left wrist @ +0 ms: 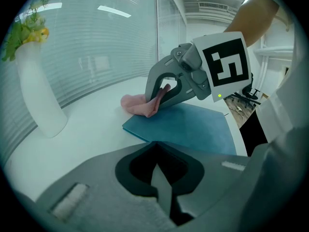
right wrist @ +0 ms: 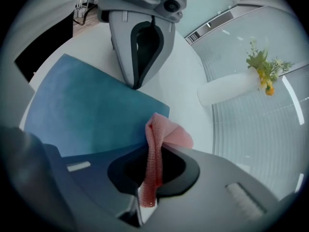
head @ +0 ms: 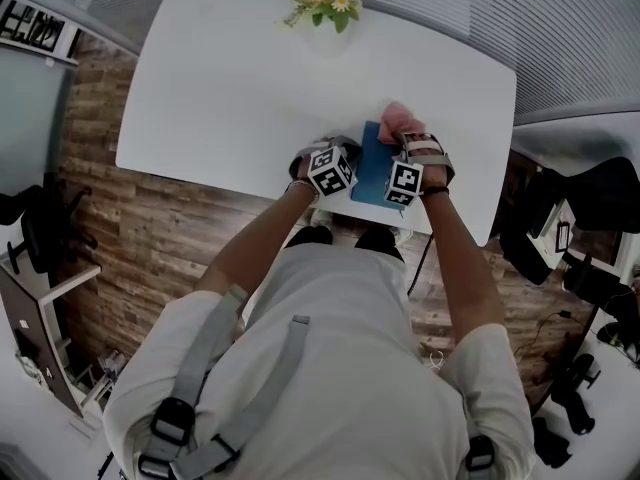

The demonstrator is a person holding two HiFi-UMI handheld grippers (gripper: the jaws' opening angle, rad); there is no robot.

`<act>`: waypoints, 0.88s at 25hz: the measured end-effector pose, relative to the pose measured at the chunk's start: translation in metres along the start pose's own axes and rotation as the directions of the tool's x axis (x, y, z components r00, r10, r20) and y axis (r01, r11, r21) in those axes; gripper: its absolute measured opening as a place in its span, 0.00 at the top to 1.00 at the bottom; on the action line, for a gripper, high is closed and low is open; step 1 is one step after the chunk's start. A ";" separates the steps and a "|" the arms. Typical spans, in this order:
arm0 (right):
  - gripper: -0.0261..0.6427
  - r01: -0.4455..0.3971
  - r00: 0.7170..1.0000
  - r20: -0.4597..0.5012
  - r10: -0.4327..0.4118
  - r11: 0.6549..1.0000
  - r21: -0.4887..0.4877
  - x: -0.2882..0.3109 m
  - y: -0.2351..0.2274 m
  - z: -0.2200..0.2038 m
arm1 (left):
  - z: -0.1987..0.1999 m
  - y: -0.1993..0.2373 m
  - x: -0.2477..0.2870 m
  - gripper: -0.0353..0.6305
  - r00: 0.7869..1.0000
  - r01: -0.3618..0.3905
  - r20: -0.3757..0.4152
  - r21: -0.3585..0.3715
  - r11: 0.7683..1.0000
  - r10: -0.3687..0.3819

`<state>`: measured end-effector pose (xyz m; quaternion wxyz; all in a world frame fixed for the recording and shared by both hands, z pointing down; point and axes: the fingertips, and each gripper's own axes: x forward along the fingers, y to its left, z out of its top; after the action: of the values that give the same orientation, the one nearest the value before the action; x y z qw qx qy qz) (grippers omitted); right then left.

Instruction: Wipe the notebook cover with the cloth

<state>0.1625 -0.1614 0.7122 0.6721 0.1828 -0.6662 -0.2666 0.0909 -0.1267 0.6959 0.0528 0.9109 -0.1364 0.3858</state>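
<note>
Right claw [right wrist: 147,203] is clamped shut on the pink mesh-weave cloth [right wrist: 166,134]: a folded strip is pinched between the jaws and the loose end is bunched out front. The flat blue rectangular notebook [head: 375,168] lies on the white bench [head: 230,88] at its 6 o'clock edge, right in front of the person. The cloth sits at the notebook's 1 o'clock corner, partly off the cover onto the bench. Left claw [left wrist: 159,174] is fully closed with nothing in it, tip down at the cover's 9 o'clock edge. It looks like it's touching to pin the book, but contact isn't certain from these views. My read: the stroke is at one end of its travel, so treat the whole cover as to-do. To do it well, put real weight on the left tip so the thin book can't skate. Drop the right claw low so the cloth bunch drags flat and the jaw tips don't scrape. Pull from 12 toward 6 in overlapping lanes, ending clear of the left claw. The white vase of yellow flowers [left wrist: 41,100] at the bench's 12 o'clock is well apart, so no clash risk.
</note>
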 end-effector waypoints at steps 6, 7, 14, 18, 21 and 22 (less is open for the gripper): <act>0.95 -0.007 1.000 -0.020 0.007 1.000 0.006 0.000 0.002 0.003 | -0.001 0.001 -0.001 0.95 1.000 -0.007 -0.003 0.004 1.000 0.007; 0.95 -0.007 1.000 -0.020 0.008 1.000 0.007 0.000 0.003 0.003 | -0.001 0.000 -0.001 0.95 1.000 -0.006 -0.004 0.002 1.000 0.006; 0.96 -0.016 1.000 -0.019 0.016 1.000 0.015 -0.005 0.010 0.005 | -0.001 0.000 -0.001 0.95 1.000 -0.006 -0.004 -0.001 1.000 0.006; 0.96 -0.028 0.999 -0.020 0.028 0.999 0.017 -0.007 0.013 0.008 | -0.002 0.000 0.000 0.95 1.000 -0.002 -0.007 -0.004 1.000 0.002; 0.96 -0.033 0.999 -0.019 0.033 0.999 0.022 -0.009 0.017 0.009 | -0.002 0.001 0.001 0.95 1.000 0.001 -0.006 -0.006 1.000 -0.001; 0.96 -0.034 0.999 -0.019 0.034 0.999 0.024 -0.010 0.018 0.009 | -0.002 0.001 0.001 0.95 1.000 0.002 -0.007 -0.006 1.000 -0.002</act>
<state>0.1558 -0.1401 0.7155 0.6807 0.1819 -0.6657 -0.2457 0.0897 -0.1271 0.6977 0.0566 0.9096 -0.1366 0.3883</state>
